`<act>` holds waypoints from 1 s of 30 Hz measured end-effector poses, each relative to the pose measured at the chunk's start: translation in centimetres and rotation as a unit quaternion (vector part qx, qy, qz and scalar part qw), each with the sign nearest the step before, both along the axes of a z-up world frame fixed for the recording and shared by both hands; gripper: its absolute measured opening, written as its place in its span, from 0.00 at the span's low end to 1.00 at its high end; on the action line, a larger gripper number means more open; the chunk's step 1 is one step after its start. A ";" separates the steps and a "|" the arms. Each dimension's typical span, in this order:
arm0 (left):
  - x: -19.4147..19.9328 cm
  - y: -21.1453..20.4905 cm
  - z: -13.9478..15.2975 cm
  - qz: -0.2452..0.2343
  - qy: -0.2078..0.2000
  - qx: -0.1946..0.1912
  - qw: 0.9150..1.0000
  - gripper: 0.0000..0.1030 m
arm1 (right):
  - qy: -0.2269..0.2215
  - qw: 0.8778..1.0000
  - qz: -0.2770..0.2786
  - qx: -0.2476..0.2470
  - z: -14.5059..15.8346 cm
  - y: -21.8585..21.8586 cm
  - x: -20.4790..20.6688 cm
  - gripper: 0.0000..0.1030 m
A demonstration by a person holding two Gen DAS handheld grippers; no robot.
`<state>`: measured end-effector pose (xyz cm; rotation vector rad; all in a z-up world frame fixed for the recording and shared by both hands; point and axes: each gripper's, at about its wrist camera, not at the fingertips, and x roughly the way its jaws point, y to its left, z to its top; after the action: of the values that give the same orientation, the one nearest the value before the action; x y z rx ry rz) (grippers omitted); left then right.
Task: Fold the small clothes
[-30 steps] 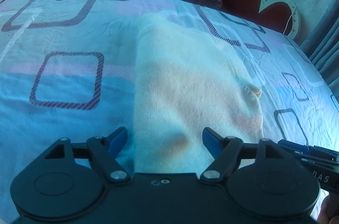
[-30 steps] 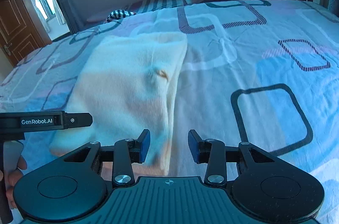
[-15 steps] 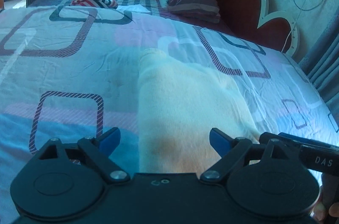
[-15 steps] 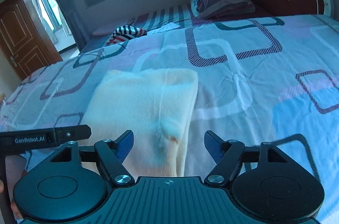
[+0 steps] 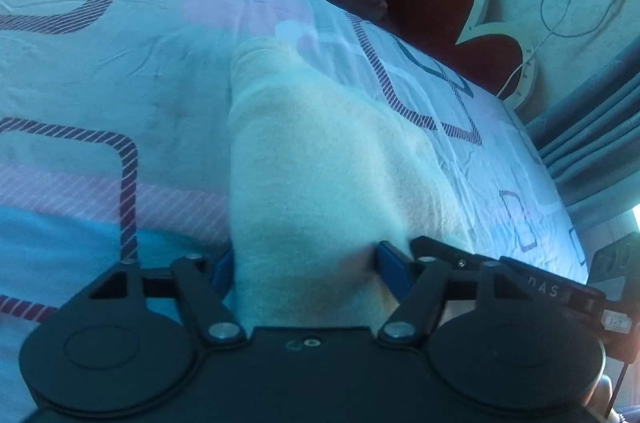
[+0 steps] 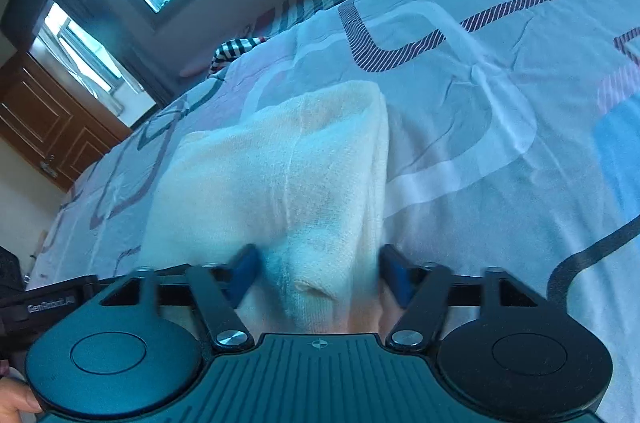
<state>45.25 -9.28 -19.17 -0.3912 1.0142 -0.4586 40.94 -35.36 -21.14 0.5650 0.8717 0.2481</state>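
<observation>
Your left gripper [image 5: 306, 269] and right gripper [image 6: 318, 273] have just dropped onto the near edge of the cream knit garment [image 5: 320, 159] on the bedspread [image 5: 100, 71], jaws closing around bunched cloth, ready to lift for the next fold.

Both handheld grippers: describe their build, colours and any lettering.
The left gripper has blue finger pads on black linkage arms with silver pivot screws, two round black discs and a smooth black body. The right gripper is built alike, but its body is ribbed with a small crosshair mark. From the side, the left one's black bar reads "GenRobot.AI"; the right one's reads "DAS". No sleeves are visible.
</observation>
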 end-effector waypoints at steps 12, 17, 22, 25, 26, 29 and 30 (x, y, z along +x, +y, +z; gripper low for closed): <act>-2.4 1.7 5.1 0.024 -0.053 0.002 0.998 0.32 | -0.042 0.999 0.020 0.026 4.5 2.2 -1.5 0.29; -3.8 6.8 7.9 0.055 -0.075 0.014 0.996 0.32 | -0.069 0.995 0.053 0.045 7.2 6.7 -1.5 0.29; -4.9 13.9 10.0 0.087 -0.095 0.027 0.991 0.32 | -0.089 0.991 0.084 0.054 9.0 14.1 -0.9 0.29; -4.9 19.0 10.5 0.099 -0.103 0.029 0.989 0.32 | -0.098 0.989 0.098 0.057 9.6 19.6 -0.3 0.29; -4.6 20.6 10.6 0.101 -0.103 0.029 0.989 0.32 | -0.100 0.988 0.100 0.058 9.7 21.5 -0.1 0.29; -3.9 25.9 10.2 0.102 -0.103 0.028 0.989 0.32 | -0.103 0.988 0.101 0.054 9.5 27.2 0.4 0.29; -3.5 27.5 10.1 0.103 -0.102 0.028 0.989 0.32 | -0.102 0.988 0.100 0.053 9.4 28.8 0.5 0.29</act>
<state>41.71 18.24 -9.10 -0.3848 0.7780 -0.2771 41.44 -6.53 -11.71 0.5405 0.7185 0.5298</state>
